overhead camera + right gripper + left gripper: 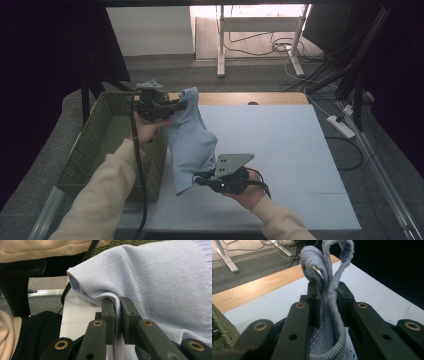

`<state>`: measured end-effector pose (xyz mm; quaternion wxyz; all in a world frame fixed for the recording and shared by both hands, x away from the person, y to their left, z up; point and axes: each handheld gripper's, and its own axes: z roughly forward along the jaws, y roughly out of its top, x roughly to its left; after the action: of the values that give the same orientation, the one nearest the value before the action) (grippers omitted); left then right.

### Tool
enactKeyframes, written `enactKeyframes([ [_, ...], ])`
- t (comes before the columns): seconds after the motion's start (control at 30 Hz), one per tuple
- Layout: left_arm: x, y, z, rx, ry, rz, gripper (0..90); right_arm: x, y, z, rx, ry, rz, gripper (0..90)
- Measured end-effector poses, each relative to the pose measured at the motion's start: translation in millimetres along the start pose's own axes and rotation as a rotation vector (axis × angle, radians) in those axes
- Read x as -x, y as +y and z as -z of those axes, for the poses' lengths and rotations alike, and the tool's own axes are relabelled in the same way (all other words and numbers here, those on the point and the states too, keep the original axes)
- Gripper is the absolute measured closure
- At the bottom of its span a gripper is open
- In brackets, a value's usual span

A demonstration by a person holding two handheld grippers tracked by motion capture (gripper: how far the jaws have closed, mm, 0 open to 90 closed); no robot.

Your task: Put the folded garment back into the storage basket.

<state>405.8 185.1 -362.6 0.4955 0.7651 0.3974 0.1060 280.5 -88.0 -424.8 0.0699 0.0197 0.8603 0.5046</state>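
Observation:
A light blue knitted garment (190, 140) hangs stretched between my two grippers above the left part of the white table (280, 150). My left gripper (182, 106) is shut on its upper ribbed edge (329, 290), next to the green basket. My right gripper (200, 180) is shut on a lower fold of the same garment (117, 312), nearer the table's front. In the left gripper view the ribbed hem (317, 260) loops up past the jaws. The right gripper view has the cloth (162, 285) spreading out to the right of the jaws.
A green woven basket (100, 145) stands at the table's left edge. A strip of wooden tabletop (260, 98) runs along the far edge. Cables and a power strip (341, 126) lie on the floor at the right. Table legs (220, 45) stand farther back.

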Motion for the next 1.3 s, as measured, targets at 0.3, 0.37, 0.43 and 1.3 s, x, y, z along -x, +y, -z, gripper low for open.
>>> enactKeyframes([
  [0.3, -6.1, 1.1, 11.7, 0.012, 0.015, 0.002, 76.3, 2.5, 7.7, -7.8, 0.011, 0.008, 0.008, 82.2],
  [0.37, -8.0, 0.9, 15.3, 0.014, 0.019, 0.005, 76.3, 2.8, 9.8, -10.2, 0.013, 0.007, 0.010, 82.1],
  [0.43, -10.0, 0.6, 19.4, 0.020, 0.022, 0.007, 76.3, 3.4, 12.1, -12.8, 0.012, 0.012, 0.012, 82.2],
  [1.3, -45.8, -1.5, 65.8, 0.055, 0.062, 0.030, 76.3, 7.9, 43.0, -55.6, 0.032, 0.036, 0.031, 82.1],
])
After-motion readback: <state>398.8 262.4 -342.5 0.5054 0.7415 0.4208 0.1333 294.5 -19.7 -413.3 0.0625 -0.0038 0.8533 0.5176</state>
